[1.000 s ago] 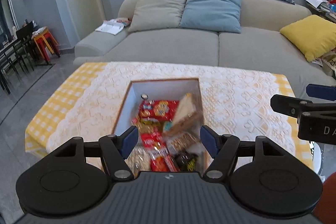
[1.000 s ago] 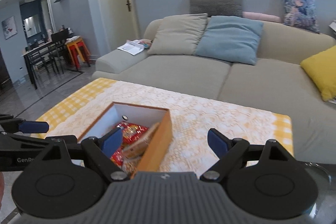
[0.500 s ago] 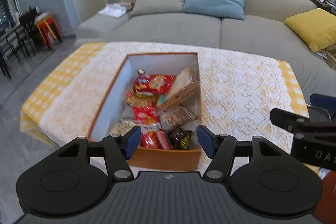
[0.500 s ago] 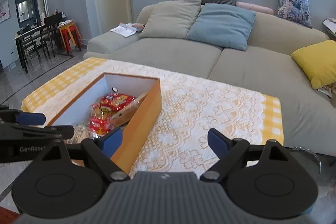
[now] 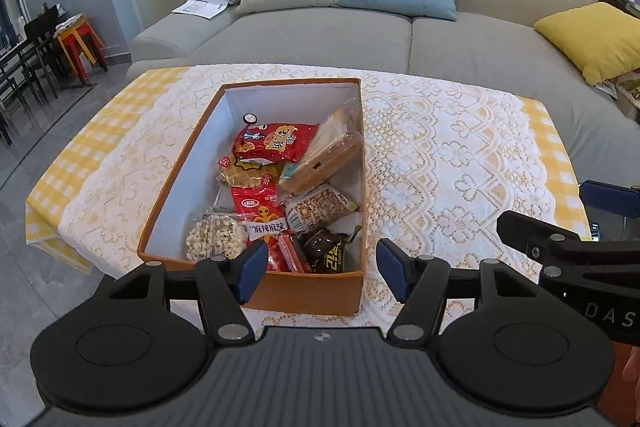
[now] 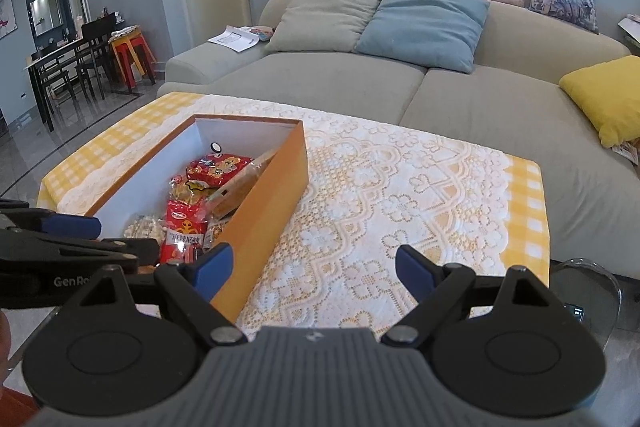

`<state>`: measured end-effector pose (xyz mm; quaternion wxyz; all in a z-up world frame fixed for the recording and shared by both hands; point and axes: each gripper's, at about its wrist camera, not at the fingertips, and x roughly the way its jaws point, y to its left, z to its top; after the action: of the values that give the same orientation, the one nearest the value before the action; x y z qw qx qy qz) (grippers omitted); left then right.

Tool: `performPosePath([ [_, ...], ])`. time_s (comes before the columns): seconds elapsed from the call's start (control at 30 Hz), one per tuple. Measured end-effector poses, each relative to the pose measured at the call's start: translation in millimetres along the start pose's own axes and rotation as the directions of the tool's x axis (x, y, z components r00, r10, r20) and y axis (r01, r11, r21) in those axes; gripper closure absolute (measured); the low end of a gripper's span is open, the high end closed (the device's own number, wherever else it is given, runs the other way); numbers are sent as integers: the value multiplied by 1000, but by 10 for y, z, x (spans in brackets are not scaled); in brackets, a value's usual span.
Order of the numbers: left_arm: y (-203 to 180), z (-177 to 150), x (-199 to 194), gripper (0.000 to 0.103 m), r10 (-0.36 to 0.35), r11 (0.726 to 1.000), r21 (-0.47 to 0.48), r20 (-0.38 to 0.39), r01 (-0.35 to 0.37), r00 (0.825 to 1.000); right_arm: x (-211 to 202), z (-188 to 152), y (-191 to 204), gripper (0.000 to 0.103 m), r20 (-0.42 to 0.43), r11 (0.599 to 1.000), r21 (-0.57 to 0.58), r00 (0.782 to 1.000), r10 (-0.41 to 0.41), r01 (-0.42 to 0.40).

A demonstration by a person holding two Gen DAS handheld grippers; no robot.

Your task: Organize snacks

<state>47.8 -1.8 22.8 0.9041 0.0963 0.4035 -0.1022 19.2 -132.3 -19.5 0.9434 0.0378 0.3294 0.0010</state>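
Observation:
An orange box with a white inside stands on the lace-covered table. Several snack packets lie in it: a red biscuit bag, a wrapped sandwich, a bag of pale puffs, a red packet with an alien and a dark packet. My left gripper is open above the box's near end, holding nothing. My right gripper is open over the cloth just right of the box, also with nothing in it.
A grey sofa with beige, blue and yellow cushions runs behind the table. Dining chairs and red and yellow stools stand at far left. A glass side table sits by the table's right front corner.
Both grippers have sunk and tipped downward, so the box and table now sit higher and fuller in both views. The left jaws have narrowed slightly.

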Motion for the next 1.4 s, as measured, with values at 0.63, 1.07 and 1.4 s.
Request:
performPosePath([
  [0.63,-5,15,14,30,-6,1000,2,-5,6,1000,17,9,16,17,-5,1000,-4,1000,3,-3],
  [1.07,-5,18,11,30,-2,1000,5,-4,2,1000,32,3,7,17,-7,1000,-3,1000,6,-6],
  [1.4,-24,17,6,30,-5,1000,3,-7,5,1000,50,-3,4,17,-15,1000,-5,1000,10,-10],
])
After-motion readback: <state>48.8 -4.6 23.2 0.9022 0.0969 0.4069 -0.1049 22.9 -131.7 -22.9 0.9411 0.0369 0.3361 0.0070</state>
